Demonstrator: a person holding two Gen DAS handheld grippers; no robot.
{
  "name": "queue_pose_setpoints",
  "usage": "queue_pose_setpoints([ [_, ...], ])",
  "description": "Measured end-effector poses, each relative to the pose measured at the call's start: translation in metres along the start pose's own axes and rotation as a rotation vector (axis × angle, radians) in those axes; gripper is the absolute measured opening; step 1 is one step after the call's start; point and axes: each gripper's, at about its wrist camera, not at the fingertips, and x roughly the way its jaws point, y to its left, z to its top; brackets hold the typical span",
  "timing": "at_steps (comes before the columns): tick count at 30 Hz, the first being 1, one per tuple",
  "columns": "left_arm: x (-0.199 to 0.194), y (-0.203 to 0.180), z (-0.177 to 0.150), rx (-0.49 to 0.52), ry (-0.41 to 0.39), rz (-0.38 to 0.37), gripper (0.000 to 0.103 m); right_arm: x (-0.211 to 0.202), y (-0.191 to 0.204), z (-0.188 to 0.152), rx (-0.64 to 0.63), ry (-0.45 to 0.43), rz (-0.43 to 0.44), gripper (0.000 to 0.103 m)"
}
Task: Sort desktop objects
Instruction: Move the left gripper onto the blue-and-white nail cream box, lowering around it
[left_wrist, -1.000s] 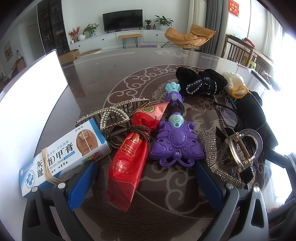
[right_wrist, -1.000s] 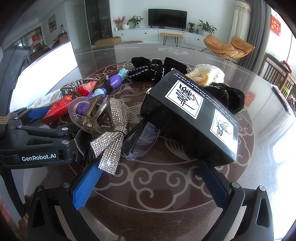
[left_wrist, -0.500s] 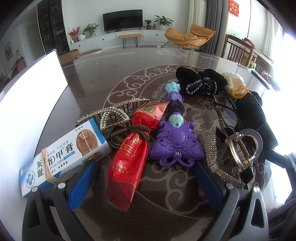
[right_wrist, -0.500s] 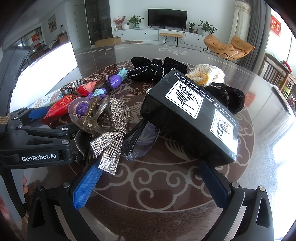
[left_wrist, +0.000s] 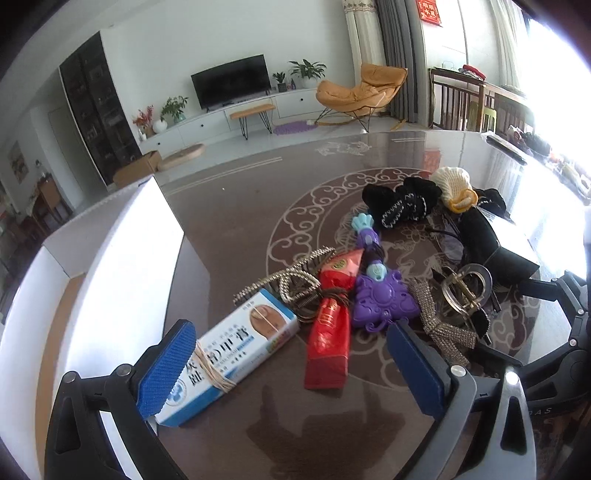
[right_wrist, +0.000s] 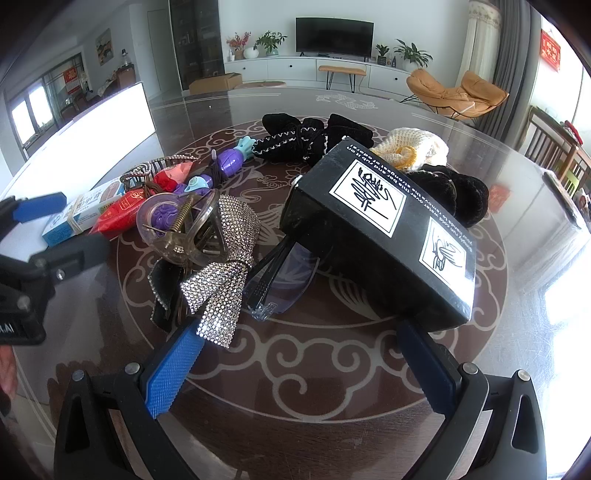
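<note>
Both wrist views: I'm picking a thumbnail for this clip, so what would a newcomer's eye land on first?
Probably the big black box with white printed labels, filling the middle of the right wrist view and lying over a pair of glasses. Next, the glittering rhinestone bow just left of it. In the left wrist view, the red packet and purple toy wand stand out at the centre of the dark patterned table.

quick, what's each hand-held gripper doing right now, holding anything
Left hand-held gripper: open, holding nothing, over the table.
Right hand-held gripper: open, holding nothing.
</note>
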Motion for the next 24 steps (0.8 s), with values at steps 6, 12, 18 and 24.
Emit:
queue_pose_setpoints([
  [6, 0.076, 0.038, 0.008, -0.067, 0.224, -0.176, 0.103, 0.000, 0.000, 0.000, 0.000, 0.000, 0.000, 0.103],
  [12, 0.065, 0.050, -0.018, -0.213, 0.237, -0.349, 0.103, 0.000, 0.000, 0.000, 0.000, 0.000, 0.000, 0.103],
  [18, 0.031, 0.023, -0.049, -0.077, 0.222, -0.344, 0.103, 0.000, 0.000, 0.000, 0.000, 0.000, 0.000, 0.103],
  [24, 0.043, 0.037, -0.047, -0.160, 0.242, -0.166, 0.103, 0.000, 0.001, 0.000, 0.000, 0.000, 0.000, 0.103],
])
